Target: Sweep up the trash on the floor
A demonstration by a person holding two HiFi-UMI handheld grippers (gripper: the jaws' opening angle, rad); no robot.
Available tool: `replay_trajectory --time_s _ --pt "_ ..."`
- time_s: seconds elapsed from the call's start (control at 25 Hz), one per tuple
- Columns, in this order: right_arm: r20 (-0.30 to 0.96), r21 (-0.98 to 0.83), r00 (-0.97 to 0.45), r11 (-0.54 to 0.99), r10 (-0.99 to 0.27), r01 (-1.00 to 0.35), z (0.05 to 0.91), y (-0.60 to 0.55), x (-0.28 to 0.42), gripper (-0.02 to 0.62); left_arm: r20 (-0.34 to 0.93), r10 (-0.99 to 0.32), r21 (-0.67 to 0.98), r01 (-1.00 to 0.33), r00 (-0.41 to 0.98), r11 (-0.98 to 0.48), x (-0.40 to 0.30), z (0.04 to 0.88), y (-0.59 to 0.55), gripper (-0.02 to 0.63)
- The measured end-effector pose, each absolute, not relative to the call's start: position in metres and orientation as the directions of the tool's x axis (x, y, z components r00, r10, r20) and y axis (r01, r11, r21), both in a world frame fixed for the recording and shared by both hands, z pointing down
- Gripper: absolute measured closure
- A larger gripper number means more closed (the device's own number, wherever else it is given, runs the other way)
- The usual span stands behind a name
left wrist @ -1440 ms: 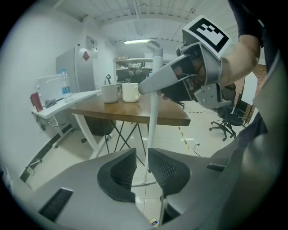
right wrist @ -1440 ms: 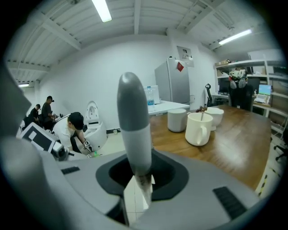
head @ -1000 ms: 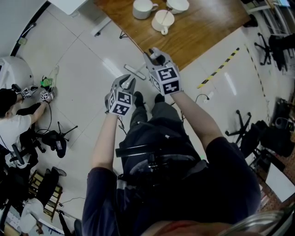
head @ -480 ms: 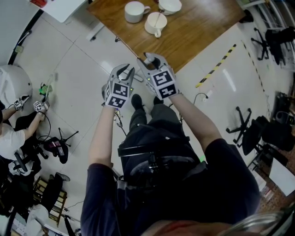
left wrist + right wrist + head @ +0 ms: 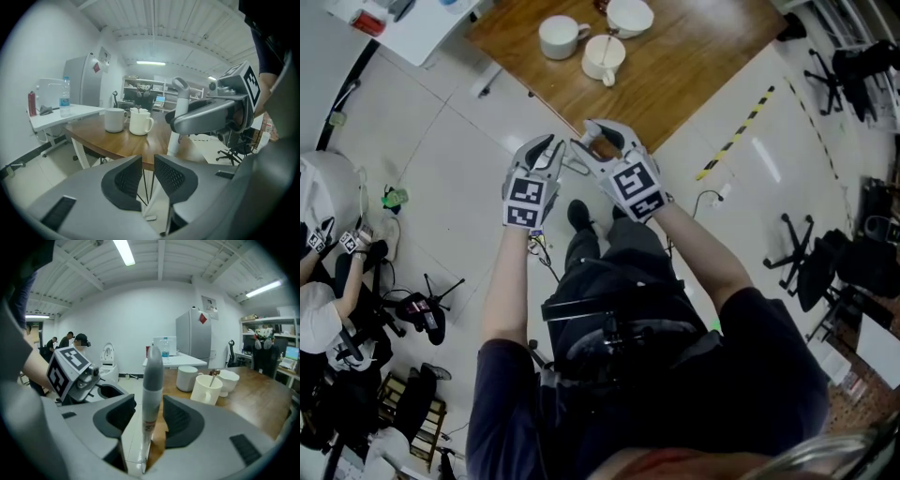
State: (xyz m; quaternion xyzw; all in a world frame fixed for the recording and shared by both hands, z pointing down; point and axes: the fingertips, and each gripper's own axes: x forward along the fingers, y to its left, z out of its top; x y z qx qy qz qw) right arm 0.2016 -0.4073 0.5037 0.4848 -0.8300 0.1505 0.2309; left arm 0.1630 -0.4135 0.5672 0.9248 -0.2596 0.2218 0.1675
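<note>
A grey-and-white upright handle [image 5: 152, 376] stands between the pads of my right gripper [image 5: 149, 417]. The jaws have just been opening, and a gap shows on each side of the handle. In the left gripper view the same handle [image 5: 180, 104] rises beside the wooden table [image 5: 123, 143], with the right gripper [image 5: 206, 115] around it. My left gripper [image 5: 147, 168] has a narrow gap between its pads and nothing in it. From the head view both grippers hover over my feet at the table's edge, left [image 5: 546, 153] and right [image 5: 602, 142]. What the handle ends in is hidden.
On the table [image 5: 703, 66] stand two white mugs [image 5: 558, 36] [image 5: 602, 56] and a bowl [image 5: 628, 14]. Yellow-black tape [image 5: 741, 131] marks the floor to the right, near an office chair [image 5: 811, 262]. Another person [image 5: 319, 309] crouches far left beside a small green item [image 5: 392, 198].
In the head view both grippers have shifted toward the table edge, the left one drawing closer to the right. The right jaws have spread away from the handle.
</note>
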Motion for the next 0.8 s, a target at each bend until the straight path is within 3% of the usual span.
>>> replay_trajectory --time_s 0.36,0.68,0.8 --pt "0.514 0.002 -0.405 0.474 -0.756 -0.881 0.488 -0.387 0.236 0.373 0.540 -0.450 0.201 -0.629 0.711 -0.751 0.132 0.579 -0.411 0.528" --pt "0.514 0.057 -0.368 0.459 -0.774 -0.886 0.467 -0.391 0.257 0.373 0.454 -0.543 0.134 -0.657 0.706 -0.742 0.123 0.513 -0.438 0.528" --pt "0.514 0.075 -0.358 0.456 -0.779 -0.887 0.455 -0.390 0.260 0.373 0.391 -0.560 0.178 -0.657 0.730 -0.732 0.121 0.469 -0.444 0.528"
